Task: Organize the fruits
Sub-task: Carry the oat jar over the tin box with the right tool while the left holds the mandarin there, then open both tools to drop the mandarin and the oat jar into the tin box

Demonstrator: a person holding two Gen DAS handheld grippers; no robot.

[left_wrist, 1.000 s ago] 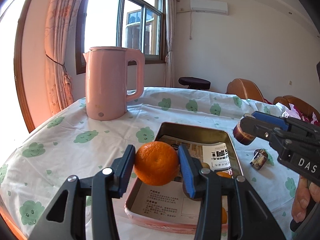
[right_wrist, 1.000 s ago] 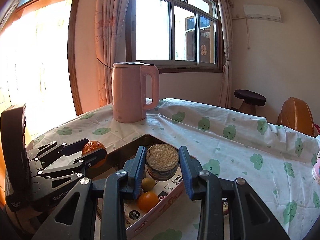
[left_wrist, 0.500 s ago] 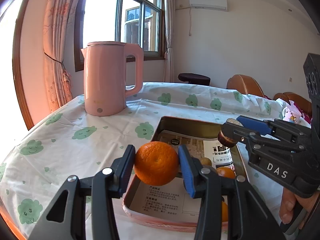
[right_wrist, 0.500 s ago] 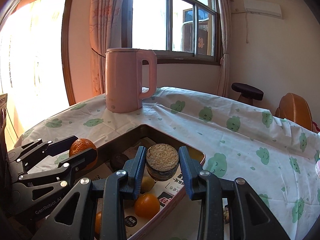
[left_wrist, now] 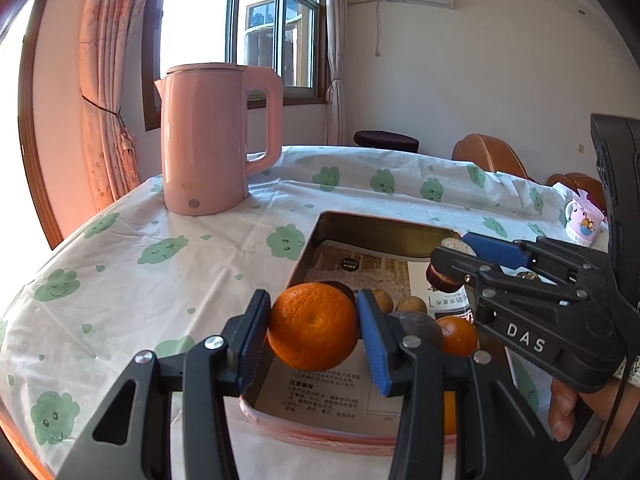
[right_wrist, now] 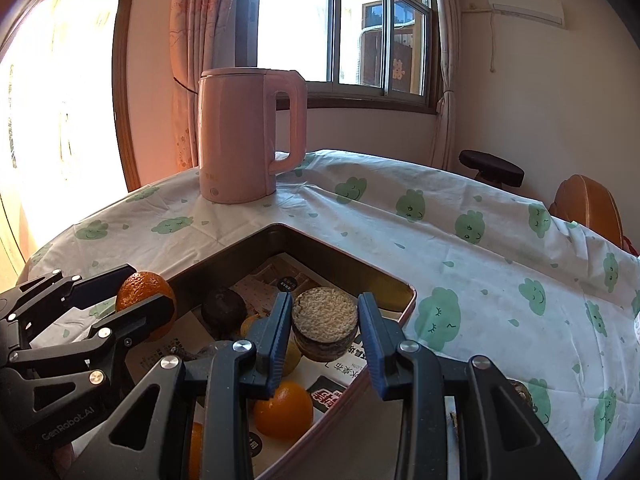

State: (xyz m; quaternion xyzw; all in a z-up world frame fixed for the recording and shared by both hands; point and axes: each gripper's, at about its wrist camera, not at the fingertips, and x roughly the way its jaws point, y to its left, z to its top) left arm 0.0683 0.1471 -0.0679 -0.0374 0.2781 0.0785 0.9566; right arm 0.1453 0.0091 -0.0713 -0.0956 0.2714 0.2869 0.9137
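left tool (left_wrist: 314, 330) is clamped on a round orange (left_wrist: 313, 327), blue pads pressed to both its sides, held in the air over the near left part of the tray (left_wrist: 384, 226). from the right wrist view the same orange (right_wrist: 146, 304) sits at 9 o'clock, hanging right over the tray's left wall.

right tool (right_wrist: 325, 330) is gripping a short brown cylinder with a pale grainy top (right_wrist: 325, 326), squeezed between its two blue pads, above the middle of the tray (right_wrist: 394, 292). from the left wrist view that right tool (left_wrist: 450, 264) comes in from 3 o'clock, the cylinder (left_wrist: 446, 270) poking out at its tip over the tray's right half.

down in the tray, lined with printed paper (left_wrist: 372, 272): a small orange fruit (right_wrist: 284, 410) at 6 o'clock, a dark round fruit (right_wrist: 224, 312) toward 9 o'clock, a yellowish one partly hidden behind the right tool's left finger. the left wrist view adds two small brownish fruits (left_wrist: 412, 304) and a dull purple one (left_wrist: 416, 326) just beside another orange fruit (left_wrist: 456, 334).

the tray rests on the desk (right_wrist: 460, 256), under a white cloth with green cloud faces. a pink kettle (left_wrist: 214, 140) stands upright at 11 o'clock, well apart from the tray. a small patterned cup (left_wrist: 584, 226) stands at the desk's far right edge.
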